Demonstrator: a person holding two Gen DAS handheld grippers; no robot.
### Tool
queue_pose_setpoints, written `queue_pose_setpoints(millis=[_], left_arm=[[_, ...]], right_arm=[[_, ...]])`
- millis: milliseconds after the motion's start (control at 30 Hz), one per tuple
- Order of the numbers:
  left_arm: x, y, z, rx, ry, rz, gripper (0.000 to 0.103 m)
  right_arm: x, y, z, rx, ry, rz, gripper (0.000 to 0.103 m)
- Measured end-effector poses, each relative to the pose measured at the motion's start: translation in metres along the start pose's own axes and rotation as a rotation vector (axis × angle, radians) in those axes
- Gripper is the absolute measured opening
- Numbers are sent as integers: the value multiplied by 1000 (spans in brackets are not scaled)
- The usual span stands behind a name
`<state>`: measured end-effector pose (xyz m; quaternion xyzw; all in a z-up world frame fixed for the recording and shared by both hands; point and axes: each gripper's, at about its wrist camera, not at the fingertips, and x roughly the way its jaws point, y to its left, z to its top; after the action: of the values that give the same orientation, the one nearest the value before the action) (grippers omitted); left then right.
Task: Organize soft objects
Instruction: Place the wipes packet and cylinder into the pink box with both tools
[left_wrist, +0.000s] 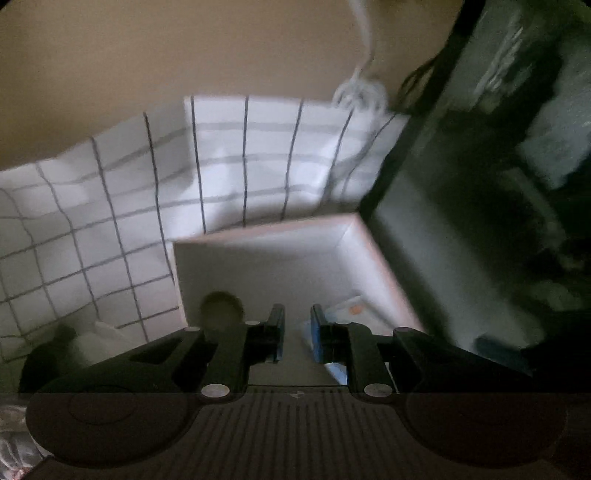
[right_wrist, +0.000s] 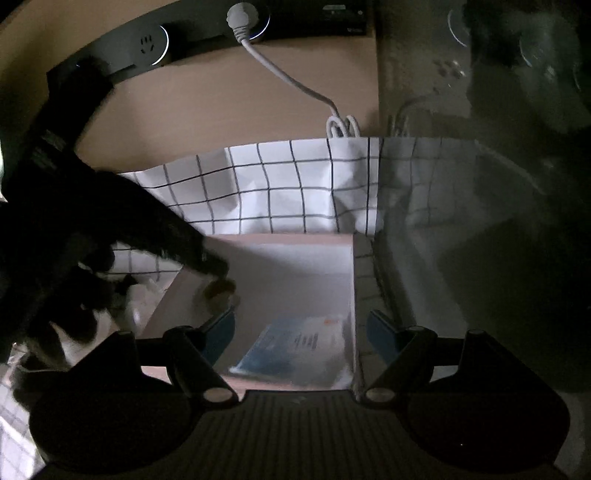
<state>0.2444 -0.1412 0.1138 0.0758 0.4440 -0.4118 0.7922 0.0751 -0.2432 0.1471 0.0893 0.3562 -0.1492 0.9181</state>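
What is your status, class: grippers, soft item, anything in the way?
Left gripper slightly open, empty. Right gripper wide open, empty. Small round item inside box, beside packet. No obstruction seen.

Both wrist cameras look steeply down, close over an open white box (left_wrist: 266, 258) (right_wrist: 288, 266). Each view shares the box and the checked cloth (left_wrist: 110, 221) (right_wrist: 280, 192) at 12 o'clock; the left view is blurred.
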Motion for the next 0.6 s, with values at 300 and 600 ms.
queue_pose_setpoints(millis=[300, 600], left_arm=[[-109, 63, -69, -188, -253, 67, 17], [-178, 170, -199, -503, -302, 315, 17]], right_arm=[[-20, 66, -43, -142, 61, 89, 79], [-15, 153, -75, -320, 133, 182, 79]])
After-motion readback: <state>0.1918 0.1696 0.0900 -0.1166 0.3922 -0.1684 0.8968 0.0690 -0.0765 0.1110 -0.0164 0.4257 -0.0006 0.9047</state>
